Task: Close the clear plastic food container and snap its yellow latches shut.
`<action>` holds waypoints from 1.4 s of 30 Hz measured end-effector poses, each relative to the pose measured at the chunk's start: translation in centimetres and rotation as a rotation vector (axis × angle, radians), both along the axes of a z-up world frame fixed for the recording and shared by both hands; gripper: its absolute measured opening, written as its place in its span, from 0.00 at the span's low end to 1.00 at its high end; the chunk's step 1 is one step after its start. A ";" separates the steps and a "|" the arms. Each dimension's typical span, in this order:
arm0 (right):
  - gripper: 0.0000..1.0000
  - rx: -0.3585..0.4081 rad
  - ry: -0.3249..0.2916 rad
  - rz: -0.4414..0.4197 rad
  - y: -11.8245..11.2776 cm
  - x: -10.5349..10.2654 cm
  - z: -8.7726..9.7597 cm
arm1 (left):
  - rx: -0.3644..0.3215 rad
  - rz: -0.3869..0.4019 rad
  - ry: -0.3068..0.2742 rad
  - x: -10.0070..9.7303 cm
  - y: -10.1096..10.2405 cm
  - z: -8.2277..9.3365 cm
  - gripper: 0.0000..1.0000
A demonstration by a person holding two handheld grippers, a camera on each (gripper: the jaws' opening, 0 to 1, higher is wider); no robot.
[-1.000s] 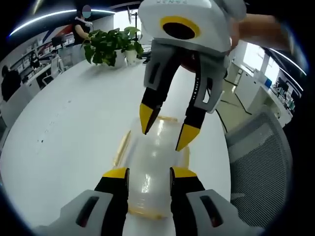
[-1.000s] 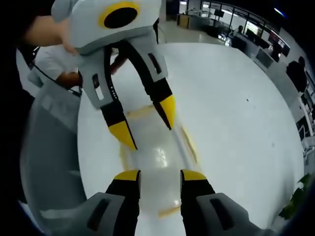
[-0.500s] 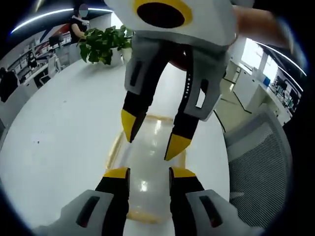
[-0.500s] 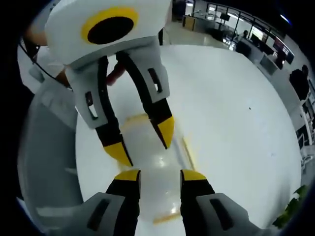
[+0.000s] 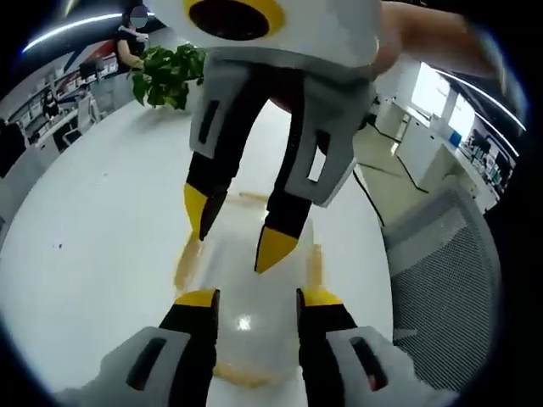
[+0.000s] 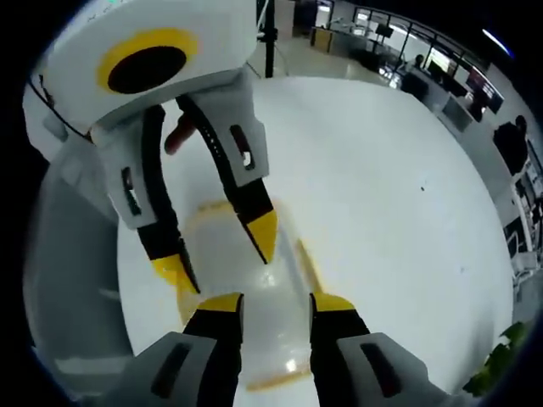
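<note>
A clear plastic container [image 5: 246, 326] with yellow latches [image 5: 315, 264] along its edges lies on the white table [image 5: 93, 254]; its lid looks down. My left gripper [image 5: 259, 301] hovers open over its near end. My right gripper [image 5: 235, 231] reaches in from above, open, with yellow tips over the far half of the lid. In the right gripper view the same container [image 6: 222, 254] lies below my right gripper [image 6: 275, 303], with a yellow latch [image 6: 302, 259] on its right edge. The left gripper [image 6: 218, 252] faces it, open, tips close over the lid.
A potted plant [image 5: 165, 76] stands at the far side of the table. A grey mesh chair [image 5: 441, 271] sits beside the table edge, also seen as the chair [image 6: 68, 254] at the left. Desks and people fill the office background.
The two grippers have drawn closer to each other, each looming larger in the other's view. Both stay open. The container has not moved on the table.
</note>
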State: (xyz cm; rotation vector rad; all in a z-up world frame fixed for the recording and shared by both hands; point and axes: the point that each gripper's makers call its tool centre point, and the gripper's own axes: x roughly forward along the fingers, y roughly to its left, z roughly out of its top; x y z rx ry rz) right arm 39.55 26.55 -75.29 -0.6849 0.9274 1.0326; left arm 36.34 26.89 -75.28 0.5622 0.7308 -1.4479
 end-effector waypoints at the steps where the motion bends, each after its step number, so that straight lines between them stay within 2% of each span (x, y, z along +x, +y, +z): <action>1: 0.29 -0.002 -0.001 -0.001 0.0 0.1 -0.1 | 0.004 -0.005 -0.005 -0.1 0.0 0.0 0.47; 3: 0.30 -0.009 0.001 -0.002 -0.1 0.3 -0.2 | 0.031 -0.046 -0.062 0.0 0.1 -0.2 0.46; 7: 0.32 0.005 0.001 -0.027 0.0 0.9 0.0 | 0.032 -0.050 -0.060 -0.5 0.1 -0.3 0.50; 10: 0.34 0.003 0.006 -0.023 -0.1 1.0 -0.1 | 0.042 -0.064 -0.085 -0.6 0.2 -0.4 0.50; 15: 0.36 -0.004 0.042 0.008 -0.6 0.9 -0.4 | 0.042 -0.055 -0.089 -0.3 0.2 -0.4 0.48; 25: 0.40 0.033 0.112 0.000 -0.5 0.9 -0.6 | 0.037 -0.047 -0.103 -0.4 0.2 -0.4 0.49; 31: 0.43 0.036 0.185 0.043 -0.5 0.8 -1.1 | 0.063 -0.064 -0.143 -0.6 0.2 -0.7 0.51; 42: 0.43 0.033 0.232 0.139 -0.5 0.6 -1.4 | 0.102 -0.037 -0.164 -0.8 -0.1 -0.8 0.53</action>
